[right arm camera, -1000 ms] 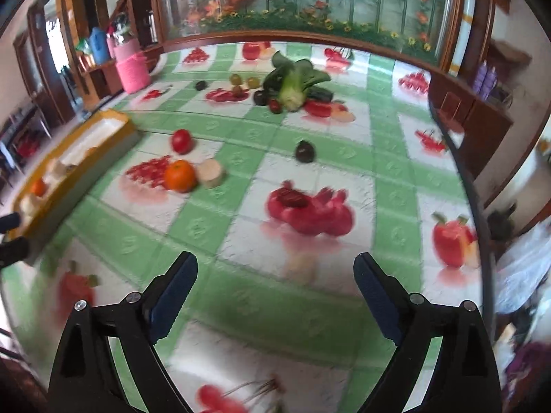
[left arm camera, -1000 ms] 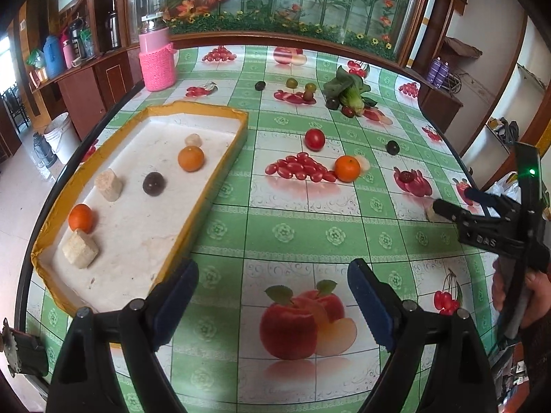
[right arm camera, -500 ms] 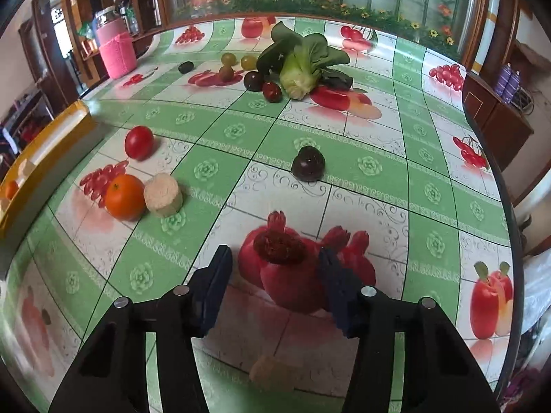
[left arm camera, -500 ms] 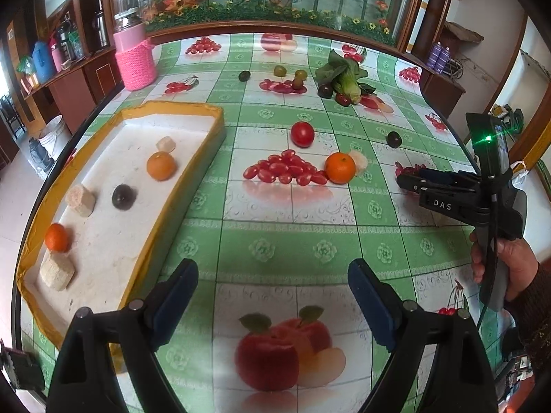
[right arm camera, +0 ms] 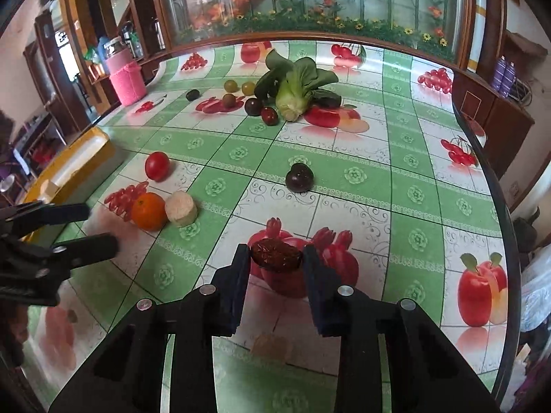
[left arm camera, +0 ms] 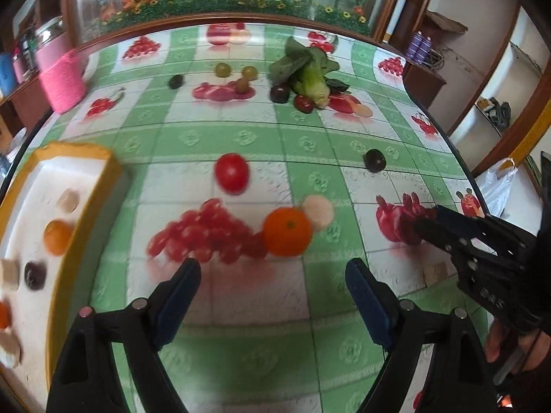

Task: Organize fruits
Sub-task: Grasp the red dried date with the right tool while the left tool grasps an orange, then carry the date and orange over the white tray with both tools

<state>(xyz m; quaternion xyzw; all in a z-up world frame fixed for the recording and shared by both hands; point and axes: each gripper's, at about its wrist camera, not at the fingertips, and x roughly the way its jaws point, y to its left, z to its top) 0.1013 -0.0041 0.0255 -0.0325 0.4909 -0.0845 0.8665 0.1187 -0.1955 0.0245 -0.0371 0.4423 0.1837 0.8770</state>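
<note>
Tilting down, right gripper (right arm camera: 275,258) fingers (right arm camera: 241,268) closing — wrinkled date (right arm camera: 275,257) between

Matte black plastic left gripper (left arm camera: 272,292) with two angular arms, each fitted with a dark blue ribbed pad and round silver screw heads. Identical black right gripper (right arm camera: 275,258), its side bearing raised lettering; dark sleeve (left arm camera: 530,389) at wrist.

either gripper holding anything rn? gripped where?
Right gripper has just closed on a wrinkled dark red fruit, pads on its two sides. Left gripper is open, empty.
</note>
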